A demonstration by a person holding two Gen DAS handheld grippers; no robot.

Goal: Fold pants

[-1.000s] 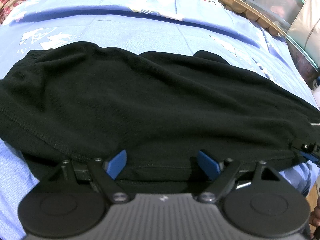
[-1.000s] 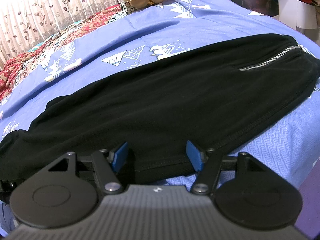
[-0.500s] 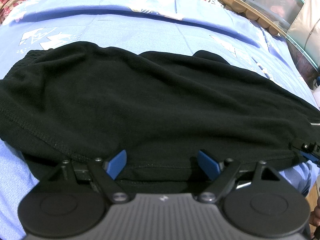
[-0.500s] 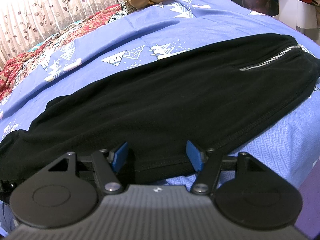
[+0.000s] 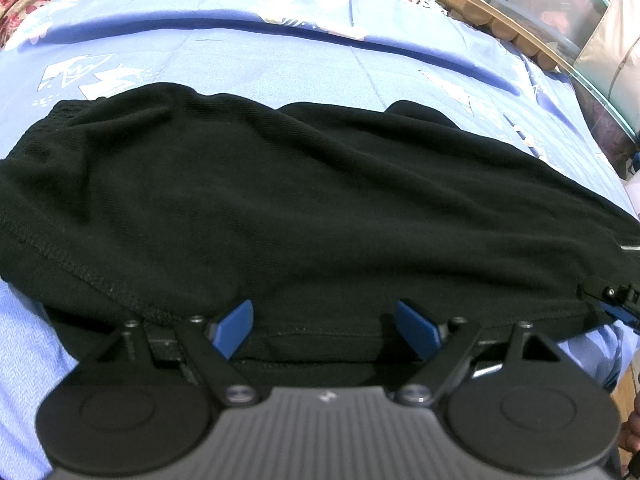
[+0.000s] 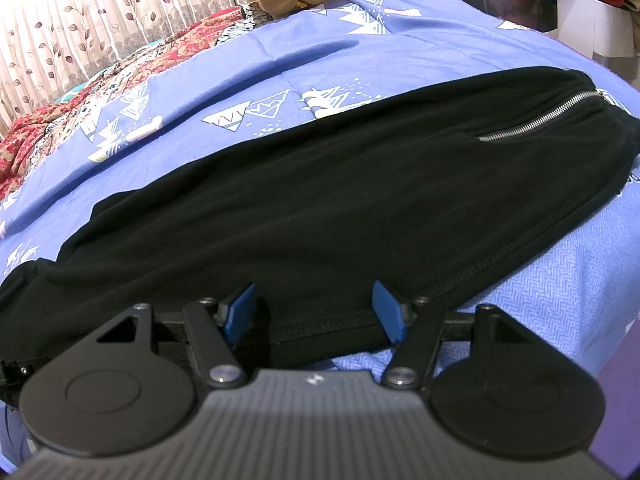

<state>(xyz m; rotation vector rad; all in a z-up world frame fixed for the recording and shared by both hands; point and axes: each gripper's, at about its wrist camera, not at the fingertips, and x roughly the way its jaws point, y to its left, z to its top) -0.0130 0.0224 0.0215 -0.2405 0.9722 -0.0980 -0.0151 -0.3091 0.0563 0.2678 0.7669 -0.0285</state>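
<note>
One pair of black pants (image 5: pixel 304 208) lies along the bed's (image 5: pixel 280 68) near edge. Two grippers, left gripper (image 5: pixel 324 326) and right gripper (image 6: pixel 314 312), stand spread apart at the hem.

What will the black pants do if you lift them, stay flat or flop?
The pants probably flop: soft knit, already wrinkled on the bed. The zipper end may hang slightly heavier. They likely won't slide; the fabric looks matte.

Blue-sheeted bed (image 5: pixel 280 60), black pants (image 5: pixel 300 200) on it
</note>
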